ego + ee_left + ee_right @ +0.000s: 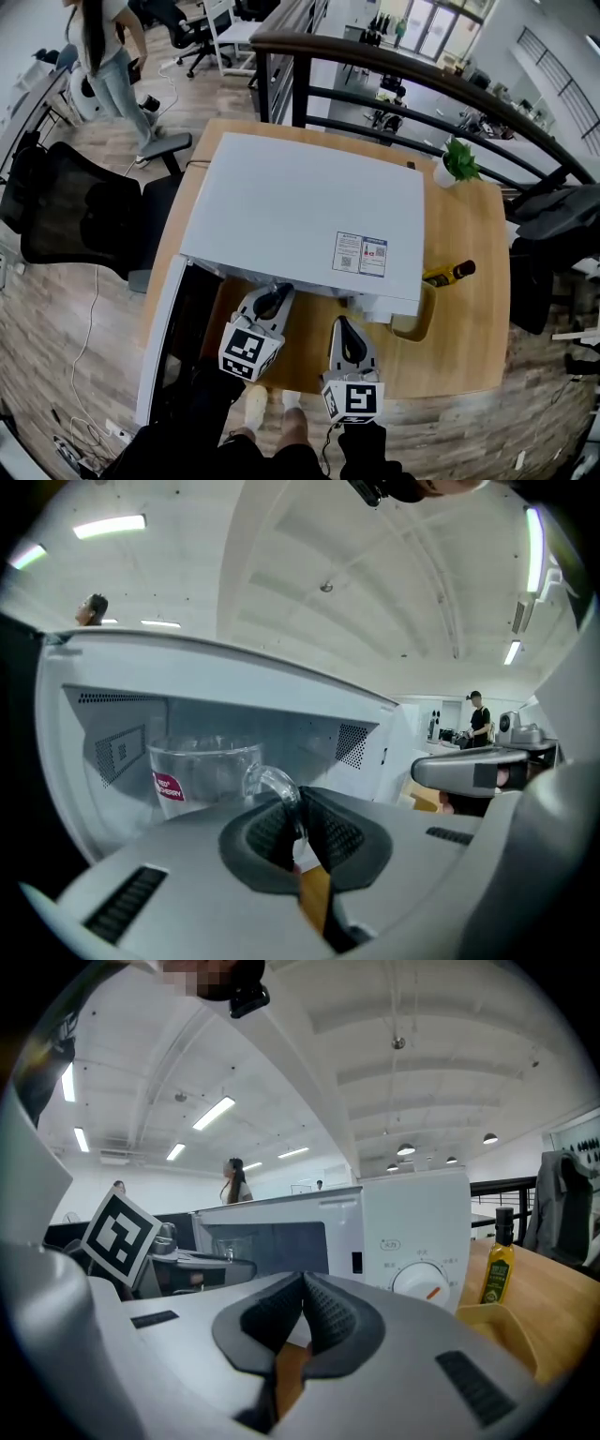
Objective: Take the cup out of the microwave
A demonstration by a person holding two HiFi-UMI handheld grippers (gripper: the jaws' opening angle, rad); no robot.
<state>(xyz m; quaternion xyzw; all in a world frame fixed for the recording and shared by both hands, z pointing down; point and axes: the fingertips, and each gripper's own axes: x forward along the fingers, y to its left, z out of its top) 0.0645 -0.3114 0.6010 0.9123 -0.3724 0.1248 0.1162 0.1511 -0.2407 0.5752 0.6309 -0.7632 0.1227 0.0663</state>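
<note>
left tongs [298, 810]: clamped on glass cup [202, 772] handle, lower centre | cup: in microwave [281, 682] cavity | right tongs [302, 1290]: together, empty

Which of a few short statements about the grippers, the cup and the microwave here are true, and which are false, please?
1. The left gripper is shut on the handle of the glass cup. True.
2. The right gripper holds the oil bottle. False: its jaws are shut on nothing, and the bottle stands beside the microwave.
3. The microwave's door is closed. False: it stands open.
4. A potted plant stands on a far corner of the table. True.
</note>
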